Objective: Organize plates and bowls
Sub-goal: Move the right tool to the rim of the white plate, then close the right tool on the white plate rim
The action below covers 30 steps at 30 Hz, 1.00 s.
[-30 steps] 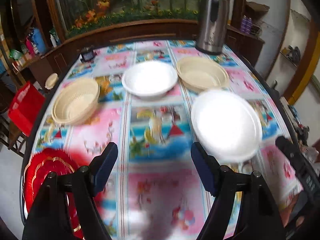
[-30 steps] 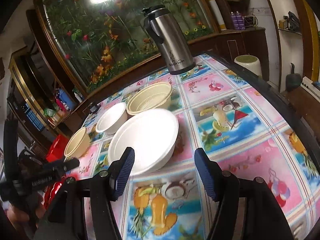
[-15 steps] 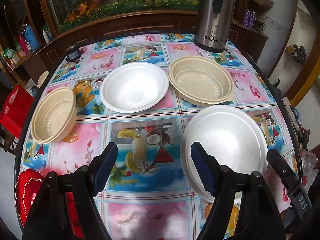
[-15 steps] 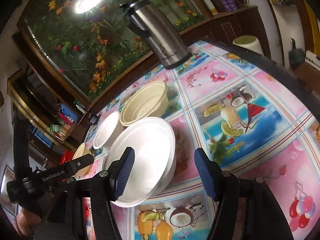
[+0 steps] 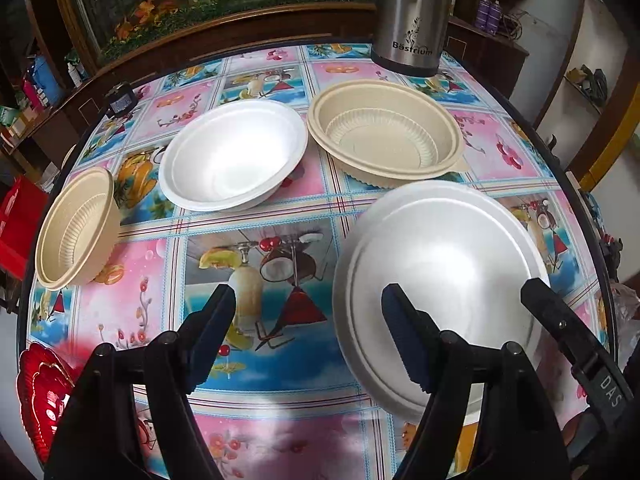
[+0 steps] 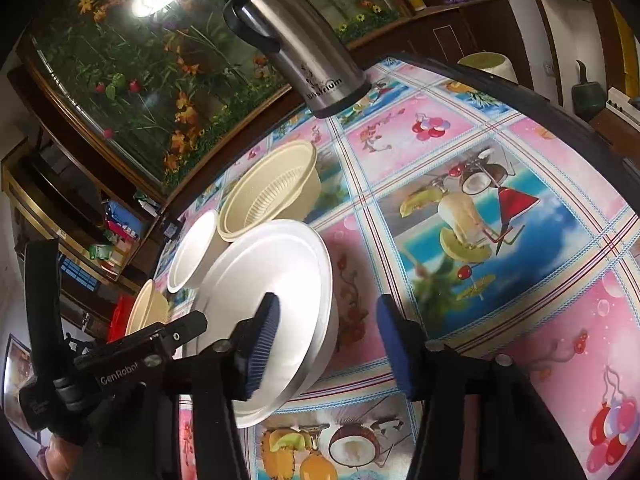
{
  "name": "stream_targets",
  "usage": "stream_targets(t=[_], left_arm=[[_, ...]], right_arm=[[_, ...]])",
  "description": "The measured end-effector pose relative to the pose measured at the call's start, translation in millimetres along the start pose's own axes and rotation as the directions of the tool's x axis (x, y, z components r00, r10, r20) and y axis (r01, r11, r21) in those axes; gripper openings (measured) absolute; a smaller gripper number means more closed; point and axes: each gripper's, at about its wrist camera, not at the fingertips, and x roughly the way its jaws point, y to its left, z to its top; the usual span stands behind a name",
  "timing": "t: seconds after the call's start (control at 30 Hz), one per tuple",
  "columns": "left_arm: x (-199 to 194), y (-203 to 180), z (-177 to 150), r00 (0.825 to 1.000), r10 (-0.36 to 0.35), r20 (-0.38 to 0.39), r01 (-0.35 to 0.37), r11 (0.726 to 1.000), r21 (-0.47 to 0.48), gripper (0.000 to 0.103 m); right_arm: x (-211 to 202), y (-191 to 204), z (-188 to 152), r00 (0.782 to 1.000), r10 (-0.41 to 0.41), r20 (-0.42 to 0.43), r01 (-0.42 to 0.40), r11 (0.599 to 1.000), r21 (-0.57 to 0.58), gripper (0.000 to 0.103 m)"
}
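Note:
A large white foam bowl [image 5: 440,272] [image 6: 272,280] stands near the front right of the table. My right gripper [image 6: 330,346] straddles its right wall, the left finger [image 6: 262,344] inside the bowl and the right finger outside. Its jaws are closing and the pads are not pressing on the wall. My left gripper [image 5: 308,332] is open over the bowl's left rim, one finger above the bowl and one above the cloth. Behind are a smaller white bowl [image 5: 234,156] [image 6: 192,256], a wide beige bowl [image 5: 384,136] [image 6: 272,200] and a small beige bowl [image 5: 76,228] [image 6: 148,312].
A steel thermos [image 5: 412,12] [image 6: 296,40] stands at the table's far edge. A red plate [image 5: 40,392] lies at the front left corner, and a red crate [image 5: 16,220] sits beyond the left edge. A fruit-print cloth [image 5: 260,264] covers the round table.
Both grippers have come down and closer to the large white bowl. The right jaws have narrowed, and the left finger now sits inside the bowl. The bowls have not moved.

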Motion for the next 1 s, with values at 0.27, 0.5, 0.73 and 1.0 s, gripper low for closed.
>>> stream_targets(t=[0.27,0.5,0.73,1.0], left_arm=[[9.4,-5.1,-4.4,1.0,-0.015,-0.021,0.015,1.0,0.005,0.075],[14.6,-10.0,-7.4,0.999,-0.029,-0.025,0.03,0.999,0.021,0.065],[25.3,-13.4,-13.3,0.996,-0.071,-0.063,0.072,0.997,0.017,0.034],[22.1,-10.2,-18.5,0.993,-0.108,-0.052,0.109,0.994,0.01,0.019]], right_arm=[[12.5,5.9,-1.9,0.999,-0.011,-0.043,0.01,1.0,-0.012,0.028],[18.7,9.9,-3.1,0.998,-0.016,-0.059,0.014,1.0,-0.022,0.012],[23.0,7.0,-4.0,0.997,0.002,-0.078,-0.002,1.0,-0.003,0.007],[22.7,13.3,-7.1,0.998,0.014,-0.066,-0.016,0.999,-0.028,0.007]])
